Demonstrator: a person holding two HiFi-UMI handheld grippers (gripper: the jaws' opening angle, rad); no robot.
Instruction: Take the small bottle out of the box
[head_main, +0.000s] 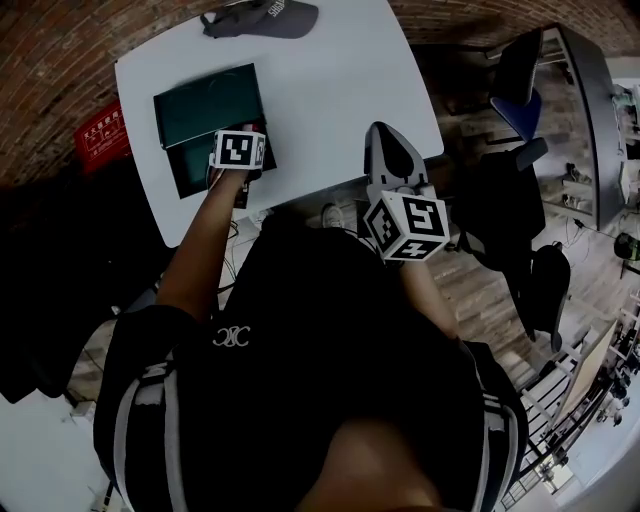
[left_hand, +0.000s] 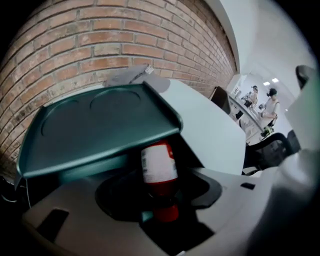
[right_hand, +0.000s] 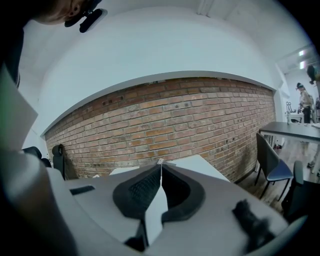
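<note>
The small bottle (left_hand: 159, 170), red plastic with a white wrap-around label and a red cap, sits between the fingers of the left gripper (left_hand: 162, 199), its cap end towards the gripper's camera. The dark pads stand wide to either side of it and do not press on it. It rests in the shadowed mouth of the box (left_hand: 100, 125), just under the raised lid. That lid is smooth dark green, with rounded corners and two shallow round dimples pressed into its top. Only the left gripper view shows any of this; from the head view the marker cube hides the bottle, and the box reads merely as a flat dark green rectangle at about 10 o'clock on the white table (head_main: 330, 90). The right gripper (right_hand: 160, 167) has its ribbed black pads closed together with nothing in them. The head view shows it low at 5 o'clock, at the table's near edge, well apart from the box. A soft grey cap (head_main: 262, 16) lies at 12 o'clock on the far edge of the table; in the left gripper view it peeps over the lid. Behind everything runs a rough brick wall (right_hand: 165, 120). The right gripper view alone shows a blue-seated chair (right_hand: 274, 167) at 3 o'clock, and the left gripper view shows people (left_hand: 271, 102) standing far off at 2 o'clock.
</note>
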